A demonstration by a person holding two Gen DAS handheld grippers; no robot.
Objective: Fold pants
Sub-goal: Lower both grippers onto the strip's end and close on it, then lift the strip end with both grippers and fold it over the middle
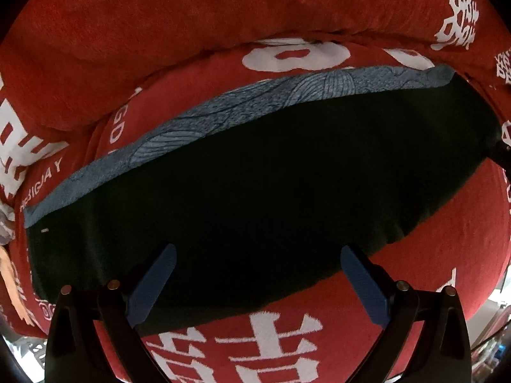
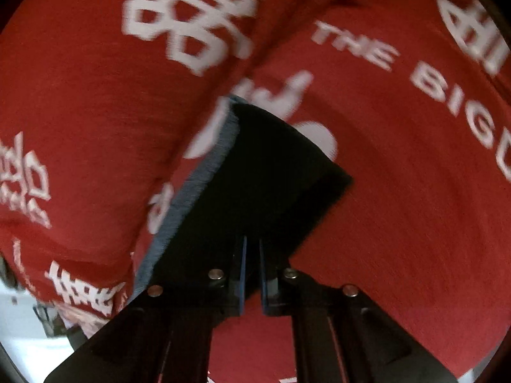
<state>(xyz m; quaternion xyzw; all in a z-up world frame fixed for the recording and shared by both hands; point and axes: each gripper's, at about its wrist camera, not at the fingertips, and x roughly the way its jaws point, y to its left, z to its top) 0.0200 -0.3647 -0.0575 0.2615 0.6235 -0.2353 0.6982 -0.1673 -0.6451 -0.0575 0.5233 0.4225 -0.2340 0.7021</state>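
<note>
Black pants (image 1: 255, 172) lie flat across a red cushion, with a blue-grey patterned strip (image 1: 223, 108) along their far edge. My left gripper (image 1: 258, 250) hangs over the near edge of the pants, pointing down. It is open, its blue pads (image 1: 153, 284) spread wide with nothing between them. In the right wrist view one end of the pants (image 2: 274, 166) rises toward the camera, the blue-grey strip (image 2: 198, 185) on its left side. My right gripper (image 2: 252, 239) is shut on the dark cloth at that end.
The red cover (image 1: 431, 239) carries large white characters and letters. A thick red back cushion (image 1: 191, 16) runs behind the pants. Another red bolster (image 2: 80, 111) lies left of the right gripper. A pale floor (image 2: 28, 325) shows past the seat edge.
</note>
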